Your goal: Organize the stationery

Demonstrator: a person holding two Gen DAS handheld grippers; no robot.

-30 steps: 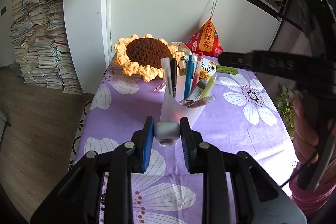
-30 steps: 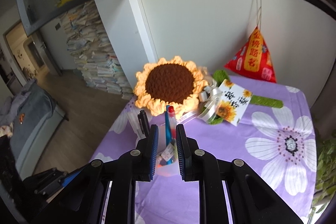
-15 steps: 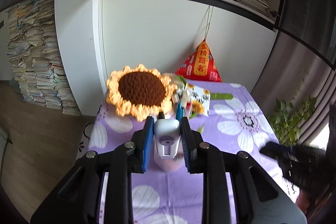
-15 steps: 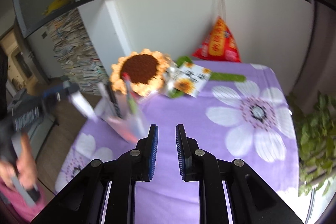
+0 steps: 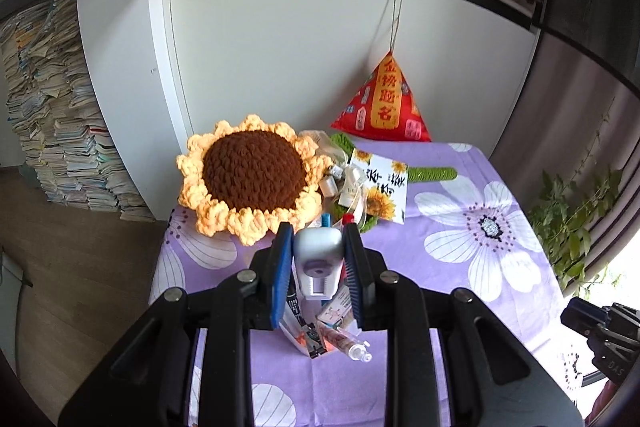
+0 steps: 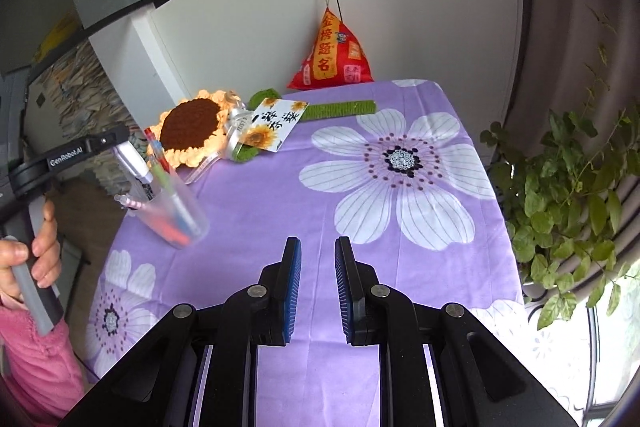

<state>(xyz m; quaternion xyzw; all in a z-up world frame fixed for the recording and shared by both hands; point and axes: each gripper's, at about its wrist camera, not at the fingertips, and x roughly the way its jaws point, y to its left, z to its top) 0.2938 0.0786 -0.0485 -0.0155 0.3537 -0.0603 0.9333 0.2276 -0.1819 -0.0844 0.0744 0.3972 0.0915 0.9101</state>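
My left gripper [image 5: 318, 259] is shut on a white-grey correction tape [image 5: 318, 263] and holds it right above the translucent pen cup [image 6: 176, 207]. The cup holds several pens [image 5: 340, 335]. In the right wrist view the left gripper [image 6: 116, 143] hangs over the cup's mouth at the table's left side. My right gripper [image 6: 317, 259] is open and empty, low over the purple flowered tablecloth [image 6: 400, 187], apart from the cup.
A crocheted sunflower [image 5: 250, 183], a sunflower card [image 5: 380, 191] with ribbon and a green knitted stem [image 6: 340, 109] lie at the back. A red pyramid bag [image 6: 332, 55] hangs at the wall. A potted plant [image 6: 572, 195] stands right of the table.
My left gripper has risen and moved forward over the cup with the correction tape. My right gripper has pulled back and swung to the right, away from the cup.
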